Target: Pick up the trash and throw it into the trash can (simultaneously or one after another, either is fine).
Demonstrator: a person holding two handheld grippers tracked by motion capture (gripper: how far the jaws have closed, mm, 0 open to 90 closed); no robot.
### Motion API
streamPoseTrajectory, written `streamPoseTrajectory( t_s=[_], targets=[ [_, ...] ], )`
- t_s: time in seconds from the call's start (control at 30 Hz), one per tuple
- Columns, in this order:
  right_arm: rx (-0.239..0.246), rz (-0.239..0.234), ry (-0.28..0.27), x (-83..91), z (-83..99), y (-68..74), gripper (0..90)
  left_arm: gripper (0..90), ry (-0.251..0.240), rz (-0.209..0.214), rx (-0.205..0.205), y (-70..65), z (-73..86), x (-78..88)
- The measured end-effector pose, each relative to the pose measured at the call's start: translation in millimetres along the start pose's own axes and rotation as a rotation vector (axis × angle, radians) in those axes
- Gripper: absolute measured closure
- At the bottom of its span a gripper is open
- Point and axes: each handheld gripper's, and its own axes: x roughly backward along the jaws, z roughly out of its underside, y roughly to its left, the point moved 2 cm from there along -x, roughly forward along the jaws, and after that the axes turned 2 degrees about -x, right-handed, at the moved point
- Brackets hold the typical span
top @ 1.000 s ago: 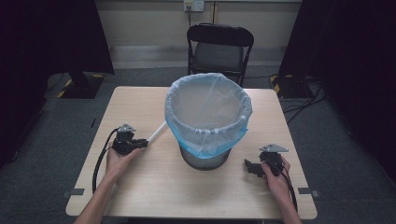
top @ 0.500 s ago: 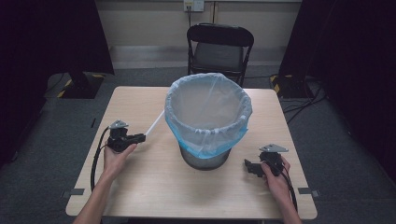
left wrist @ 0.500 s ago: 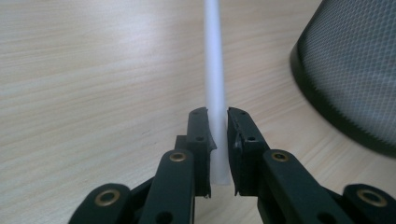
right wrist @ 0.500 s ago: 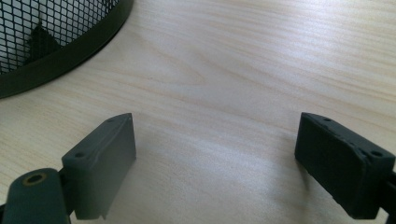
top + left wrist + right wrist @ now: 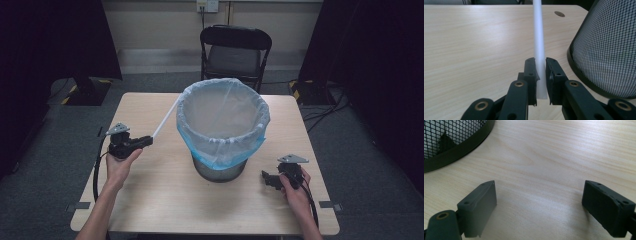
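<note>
A recording studio or lab: black curtains (image 5: 45,45) at ten o'clock, taped floor cables (image 5: 325,107) at two, lone folding chair (image 5: 235,50) at twelve.

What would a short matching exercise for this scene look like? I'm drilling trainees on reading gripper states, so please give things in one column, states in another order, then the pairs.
Things:
1. left gripper
2. right gripper
3. bin liner
4. drawstring

States:
A. stretched from the bin's rim to a gripper
B. fingers wide apart above bare table
C. folded over the rim of the mesh bin
D. fingers closed on a white strip

Pairs: 1-D, 2-B, 3-C, 4-A
</note>
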Motion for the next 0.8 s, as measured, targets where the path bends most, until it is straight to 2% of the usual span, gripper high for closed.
streamPoseTrajectory(
  t_s=[0.07,0.13,0.4,0.53,0.77,0.8],
  targets=[
    [-0.001,0.001,0.001,0.1,0.1,0.1,11.4,80.0,-0.008,0.0,0.001,0.4,-1.4,1.6],
    [-0.001,0.002,-0.001,0.0,0.1,0.1,11.4,80.0,-0.038,0.001,0.013,1.6,-4.9,6.4],
    [-0.001,0.001,0.001,0.1,0.1,0.1,11.4,80.0,-0.064,-0.006,0.005,2.4,-10.1,15.5],
    [-0.001,0.001,0.0,0.1,0.1,0.1,11.4,80.0,-0.104,0.002,0.015,3.6,-14.2,24.0],
    [-0.001,0.002,-0.001,0.0,0.1,0.1,11.4,79.9,-0.135,0.006,-0.014,-2.4,-21.3,30.5],
    [-0.002,0.002,-0.001,0.0,0.1,0.2,11.4,79.9,-0.153,0.013,-0.017,-4.6,-24.0,33.4]
  ],
)
